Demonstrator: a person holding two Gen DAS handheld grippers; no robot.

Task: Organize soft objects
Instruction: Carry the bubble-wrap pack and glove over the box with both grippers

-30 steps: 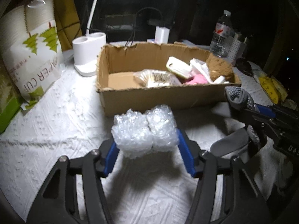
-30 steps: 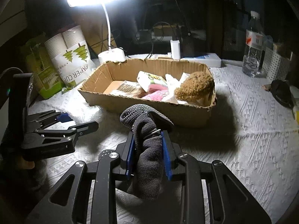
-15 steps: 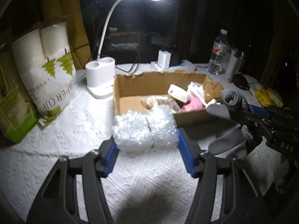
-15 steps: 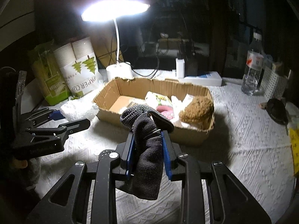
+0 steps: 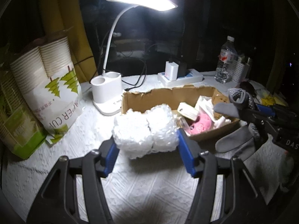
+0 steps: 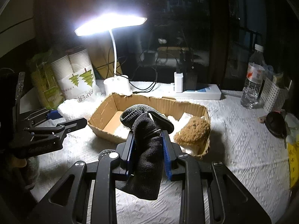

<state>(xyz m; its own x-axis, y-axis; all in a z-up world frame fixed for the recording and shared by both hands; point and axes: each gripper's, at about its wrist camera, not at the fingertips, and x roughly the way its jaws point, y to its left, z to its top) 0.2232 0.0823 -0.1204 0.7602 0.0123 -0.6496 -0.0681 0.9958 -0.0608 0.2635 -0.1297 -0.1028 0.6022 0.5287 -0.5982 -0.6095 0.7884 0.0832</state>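
My left gripper [image 5: 146, 141] is shut on a folded wad of clear bubble wrap [image 5: 145, 130], held above the white cloth just in front of the cardboard box [image 5: 168, 95]. A dark grey knitted sock [image 6: 147, 149] hangs between the blue pads of my right gripper [image 6: 147, 145], which is shut on it in front of the same box [image 6: 104, 112]. Inside the box lie a brown fuzzy toy [image 6: 194, 130], a pink soft item [image 5: 202, 122], white tissue and a small packet. The right gripper with the sock [image 5: 241, 100] shows at the right of the left wrist view.
A lit white desk lamp [image 5: 106, 91] stands behind the box. A bag of paper cups [image 5: 50, 85] and a green pack fill the left. A power strip [image 6: 198, 92], water bottle [image 6: 253, 82] and white perforated holder sit at the back right. Dark clutter lies at the far right edge.
Both grippers have risen with their loads, and the views tilted up so the lamp head and the inside of the box show. Grips are unchanged.
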